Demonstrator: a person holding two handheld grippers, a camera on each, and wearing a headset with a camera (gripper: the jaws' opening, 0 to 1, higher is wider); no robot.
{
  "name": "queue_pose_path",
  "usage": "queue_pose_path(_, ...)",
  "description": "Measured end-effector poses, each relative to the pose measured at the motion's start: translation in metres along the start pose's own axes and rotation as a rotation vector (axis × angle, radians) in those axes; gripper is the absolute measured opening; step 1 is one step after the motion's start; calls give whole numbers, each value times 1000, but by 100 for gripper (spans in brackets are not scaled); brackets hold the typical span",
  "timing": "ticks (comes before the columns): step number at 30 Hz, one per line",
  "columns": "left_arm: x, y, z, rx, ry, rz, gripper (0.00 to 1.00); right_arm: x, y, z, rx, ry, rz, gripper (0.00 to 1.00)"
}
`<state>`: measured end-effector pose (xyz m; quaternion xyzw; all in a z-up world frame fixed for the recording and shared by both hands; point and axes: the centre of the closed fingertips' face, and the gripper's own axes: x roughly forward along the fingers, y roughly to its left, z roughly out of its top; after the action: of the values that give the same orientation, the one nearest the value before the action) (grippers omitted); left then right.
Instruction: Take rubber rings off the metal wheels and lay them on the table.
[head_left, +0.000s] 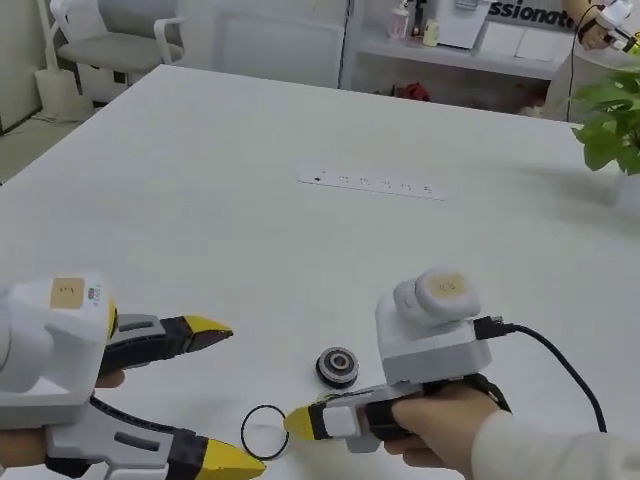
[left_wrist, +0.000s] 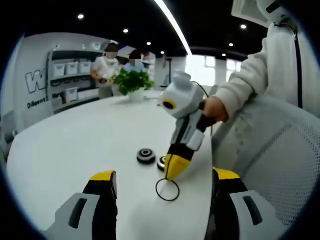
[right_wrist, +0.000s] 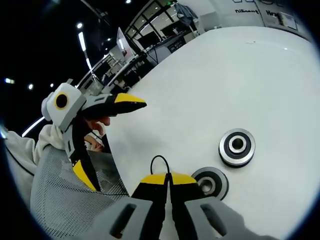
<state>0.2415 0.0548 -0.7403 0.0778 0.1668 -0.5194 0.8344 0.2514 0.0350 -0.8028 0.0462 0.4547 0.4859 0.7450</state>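
A thin black rubber ring (head_left: 265, 432) lies flat on the white table (head_left: 300, 240), near the front edge. My right gripper (head_left: 295, 423) is shut, and its yellow tips pinch the ring's near edge (right_wrist: 160, 161). A metal wheel (head_left: 338, 366) sits just behind the ring. In the right gripper view two wheels show, one (right_wrist: 237, 147) farther out and one (right_wrist: 211, 182) close beside the right gripper (right_wrist: 167, 176). My left gripper (head_left: 222, 393) stands open at the lower left, its jaws wide apart and pointing at the ring (left_wrist: 167, 189). Nothing is between them.
A white power strip (head_left: 372, 183) lies flat mid-table. A green plant (head_left: 610, 120) stands at the far right edge. The right gripper's black cable (head_left: 560, 360) trails off to the right. An office chair (head_left: 110, 40) stands beyond the far left corner.
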Motion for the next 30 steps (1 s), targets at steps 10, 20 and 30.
queue_pose_path(10, 0, 0, -1, -4, 2, 0, 79, 1, 2, -1, -26, -3, 11, 0)
queue_pose_path(20, 0, -1, -1, -10, 3, -3, 79, 0, 3, 1, -50, -5, 22, 0)
queue_pose_path(30, 0, -1, -1, -11, 4, -4, 79, -5, -1, 10, -50, -38, 11, 3)
